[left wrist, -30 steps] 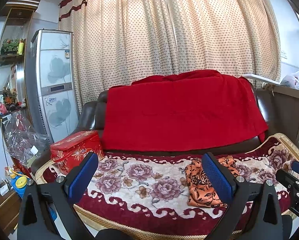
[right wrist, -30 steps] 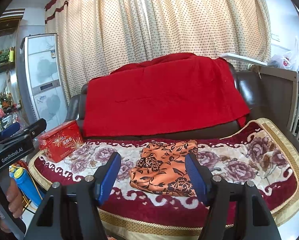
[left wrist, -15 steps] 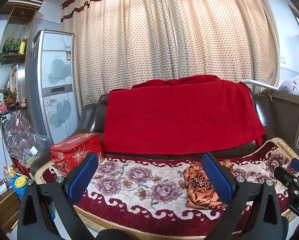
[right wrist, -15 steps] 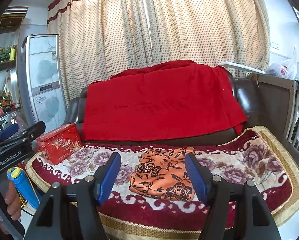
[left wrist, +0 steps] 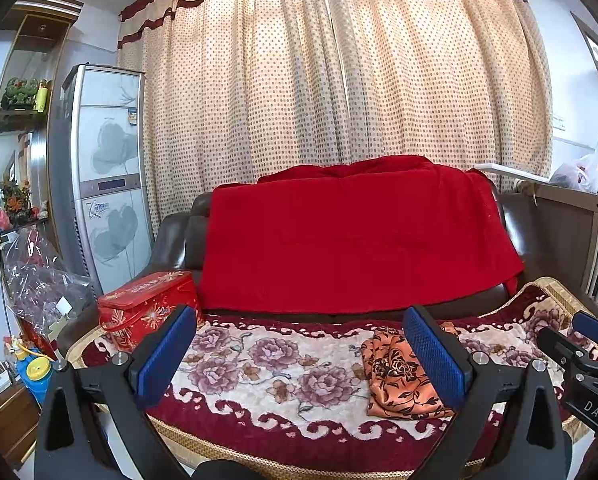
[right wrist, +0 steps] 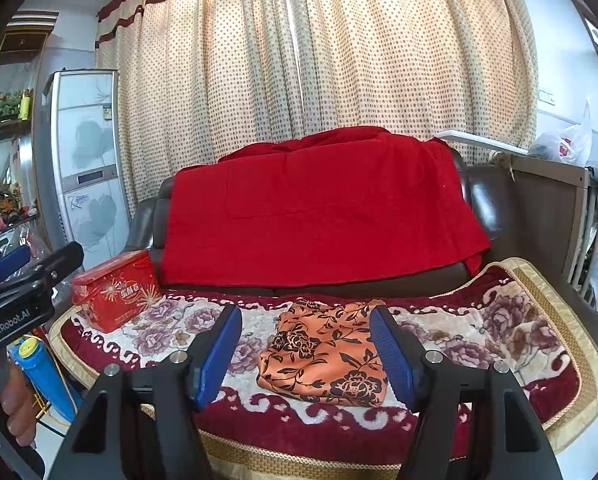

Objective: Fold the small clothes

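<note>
A folded orange garment with black flowers (left wrist: pixel 395 376) (right wrist: pixel 323 356) lies flat on the floral blanket (left wrist: pixel 259 360) that covers the sofa seat. My left gripper (left wrist: pixel 299 314) hovers in front of the sofa, left of the garment, open with nothing between its blue pads (left wrist: pixel 165 354). My right gripper (right wrist: pixel 306 312) is also open and empty; it faces the garment from short of the seat's front edge, and the garment shows between its fingers from behind. Each gripper shows in the other's view: the right gripper (left wrist: pixel 587 356) at the right edge, the left gripper (right wrist: pixel 23 280) at the left edge.
A red tin box (left wrist: pixel 147 308) (right wrist: pixel 115 292) stands at the seat's left end. A red blanket (left wrist: pixel 355 236) hangs over the sofa back. A tall white appliance (left wrist: pixel 103 184) and shelves stand left, a wooden crib (right wrist: pixel 559 208) right. A hand (right wrist: pixel 17 408) holds the left gripper's handle.
</note>
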Demonstrator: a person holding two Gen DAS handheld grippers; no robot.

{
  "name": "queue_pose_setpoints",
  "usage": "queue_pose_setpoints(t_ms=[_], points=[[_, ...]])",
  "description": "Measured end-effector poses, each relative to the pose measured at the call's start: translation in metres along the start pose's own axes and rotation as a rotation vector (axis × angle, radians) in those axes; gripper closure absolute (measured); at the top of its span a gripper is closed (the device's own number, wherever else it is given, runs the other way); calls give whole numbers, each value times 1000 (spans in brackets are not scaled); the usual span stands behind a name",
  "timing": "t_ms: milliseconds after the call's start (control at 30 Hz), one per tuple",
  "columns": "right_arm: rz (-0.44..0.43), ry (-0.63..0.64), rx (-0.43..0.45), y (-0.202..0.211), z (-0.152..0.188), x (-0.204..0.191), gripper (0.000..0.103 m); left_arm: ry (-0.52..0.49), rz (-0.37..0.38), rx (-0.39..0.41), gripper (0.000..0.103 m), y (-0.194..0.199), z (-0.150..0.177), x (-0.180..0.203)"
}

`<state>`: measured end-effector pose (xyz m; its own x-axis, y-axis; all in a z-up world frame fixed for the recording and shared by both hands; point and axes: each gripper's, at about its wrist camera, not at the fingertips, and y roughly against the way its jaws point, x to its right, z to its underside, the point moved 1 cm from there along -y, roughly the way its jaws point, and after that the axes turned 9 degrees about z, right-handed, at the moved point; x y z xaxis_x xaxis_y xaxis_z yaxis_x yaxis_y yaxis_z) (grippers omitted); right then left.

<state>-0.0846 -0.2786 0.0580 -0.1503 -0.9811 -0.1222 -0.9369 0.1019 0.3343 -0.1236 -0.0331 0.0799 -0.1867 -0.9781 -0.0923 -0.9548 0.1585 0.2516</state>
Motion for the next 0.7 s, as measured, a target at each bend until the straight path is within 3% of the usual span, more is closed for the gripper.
queue_pose_setpoints(t_ms=[700], points=[[-2,-9,-14,-3,1,-5,33,8,0,-7,0,0,1,-4]])
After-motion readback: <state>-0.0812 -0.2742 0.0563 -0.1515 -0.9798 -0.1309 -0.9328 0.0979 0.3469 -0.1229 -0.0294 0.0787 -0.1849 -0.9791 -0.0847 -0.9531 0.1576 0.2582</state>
